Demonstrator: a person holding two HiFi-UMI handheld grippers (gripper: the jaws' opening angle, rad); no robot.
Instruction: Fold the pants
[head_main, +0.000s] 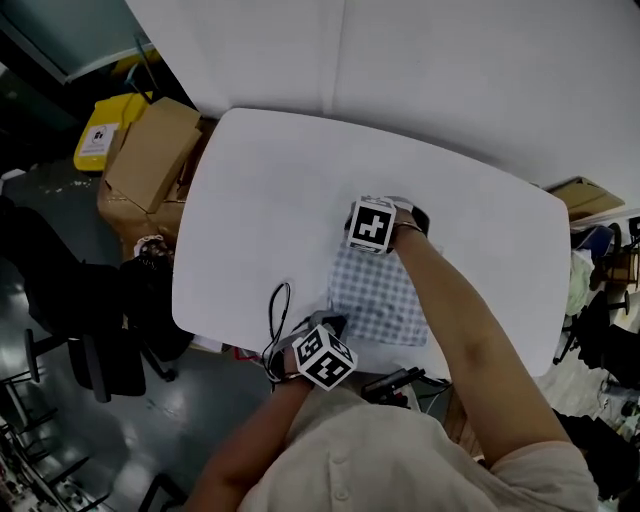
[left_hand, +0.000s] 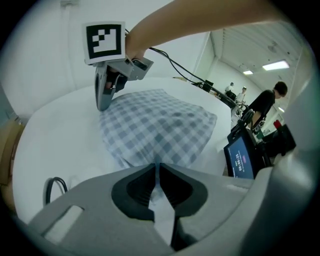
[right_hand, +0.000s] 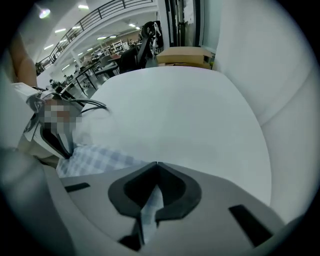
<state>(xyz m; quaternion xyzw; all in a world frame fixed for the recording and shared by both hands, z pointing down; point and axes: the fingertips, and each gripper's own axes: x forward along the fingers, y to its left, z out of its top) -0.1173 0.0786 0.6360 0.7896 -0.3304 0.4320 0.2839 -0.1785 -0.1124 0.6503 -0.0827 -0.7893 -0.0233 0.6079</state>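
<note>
Pants lie on the white bench, near-right part, as a compact checked packet close to the near edge. Left hand-held gripper is at the packet's near-left corner. Its own view shows the jaws closed right down w/ a thin strip of pale fabric pinched btwn them, and the rest of the cloth spreads away ahead of it. Right hand-held gripper is at the far edge, the opposite end. Its jaws are likewise pressed together on a fold of checked cloth, w/ the packet trailing off to its left and bare bench beyond. So both have hold of cloth, one at each end, tips angled steeply down at the bench. Key relation: the packet's longer axis runs approx near-to-far, from the left hand-held gripper to the right one, so the cloth lies btwn the two and neither is nearer; each has its own end. Judgement: folding looks well along; if another fold is wanted, the far end prob. has to travel over toward the near end, w/ the left one as anchor. Risk: the thin pinch on the left could slip. A cable loops just beside the left one, off the cloth. Cardboard boxes sit past the bench's left end, well apart.
</note>
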